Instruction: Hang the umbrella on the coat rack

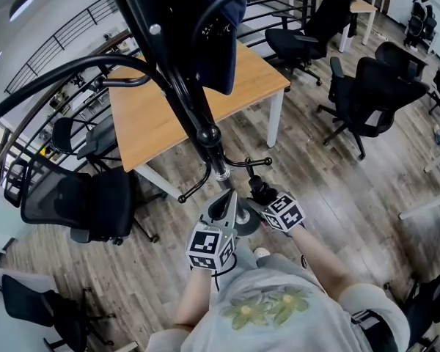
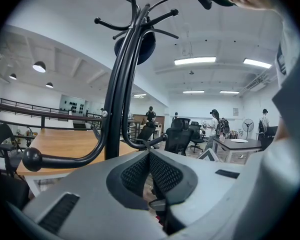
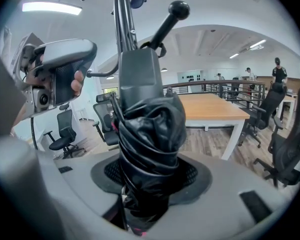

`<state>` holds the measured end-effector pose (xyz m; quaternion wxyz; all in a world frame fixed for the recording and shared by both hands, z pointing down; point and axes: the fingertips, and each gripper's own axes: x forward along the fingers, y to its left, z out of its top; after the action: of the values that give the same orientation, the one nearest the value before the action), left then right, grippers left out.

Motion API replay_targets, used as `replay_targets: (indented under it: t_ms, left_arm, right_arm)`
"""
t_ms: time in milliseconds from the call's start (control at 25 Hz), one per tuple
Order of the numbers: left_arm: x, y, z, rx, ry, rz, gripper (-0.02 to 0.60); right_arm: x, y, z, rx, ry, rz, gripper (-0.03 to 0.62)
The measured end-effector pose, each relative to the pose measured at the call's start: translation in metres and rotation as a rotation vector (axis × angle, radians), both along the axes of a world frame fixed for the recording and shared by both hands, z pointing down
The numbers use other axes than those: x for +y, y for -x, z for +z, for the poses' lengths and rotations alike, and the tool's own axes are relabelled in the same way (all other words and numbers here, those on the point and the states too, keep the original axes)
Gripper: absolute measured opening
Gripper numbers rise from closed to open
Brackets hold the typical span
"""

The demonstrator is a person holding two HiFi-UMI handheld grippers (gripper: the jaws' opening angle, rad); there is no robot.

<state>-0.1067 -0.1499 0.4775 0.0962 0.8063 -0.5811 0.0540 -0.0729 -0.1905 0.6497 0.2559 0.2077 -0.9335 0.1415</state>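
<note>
Jaws of left gripper pressed together, empty, low beside coat rack pole. Right gripper jaws clamped round folded black umbrella, handle up, near ball-tipped hook. Best approach, likely: lift handle above hook, settle it squarely, release only once weight hangs; avoid nudging pole.
</note>
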Motion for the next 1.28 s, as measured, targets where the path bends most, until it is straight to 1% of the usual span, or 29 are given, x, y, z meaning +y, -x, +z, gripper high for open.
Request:
replay_targets:
  t_ms: [200, 360, 480, 920, 1280]
  left_arm:
    - [0.0, -0.001, 0.0, 0.002, 0.001, -0.004, 0.011]
    - [-0.002, -0.001, 0.0, 0.002, 0.001, -0.006, 0.011]
    - [-0.003, 0.0, 0.001, 0.0, 0.002, -0.007, 0.011]
    - [-0.008, 0.001, -0.002, -0.017, 0.007, -0.013, 0.011]
    - [-0.012, 0.005, 0.0, -0.027, 0.016, -0.018, 0.011]
  right_arm:
    - [-0.001, -0.002, 0.007, 0.014, 0.0, 0.005, 0.219]
    - [-0.005, -0.004, 0.015, 0.04, -0.03, 0.002, 0.219]
    - [-0.008, -0.004, 0.022, 0.058, -0.034, 0.001, 0.221]
    - [-0.023, 0.001, 0.032, 0.028, -0.076, 0.016, 0.224]
    - [-0.036, 0.022, 0.04, 0.034, -0.124, -0.05, 0.23]
